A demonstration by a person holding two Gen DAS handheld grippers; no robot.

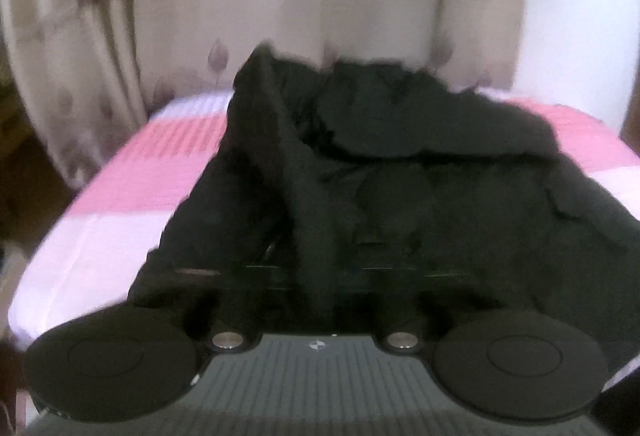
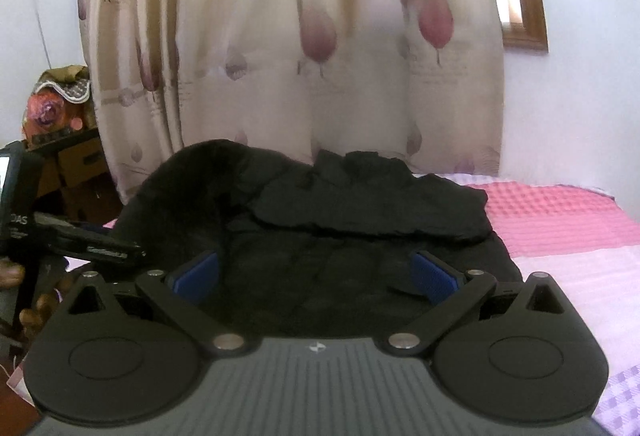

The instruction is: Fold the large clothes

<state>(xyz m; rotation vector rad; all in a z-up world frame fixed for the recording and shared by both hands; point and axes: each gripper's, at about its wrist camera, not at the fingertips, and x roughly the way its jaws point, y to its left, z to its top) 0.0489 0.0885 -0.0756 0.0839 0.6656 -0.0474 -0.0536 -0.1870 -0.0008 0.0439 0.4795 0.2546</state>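
Left gripper (image 1: 316, 272) pinches a fold of the black jacket (image 2: 360, 220); right gripper (image 2: 316, 272) hovers wide above it.

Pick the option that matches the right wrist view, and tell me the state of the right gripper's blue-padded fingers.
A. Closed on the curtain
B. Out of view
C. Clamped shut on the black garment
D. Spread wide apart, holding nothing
D: the right gripper has its blue pads set far apart, with the black garment lying on the bed beyond them, ungripped.

Right gripper (image 2: 316, 276) gapes wide above black jacket (image 2: 320, 236) on pink bedspread (image 2: 560, 220).
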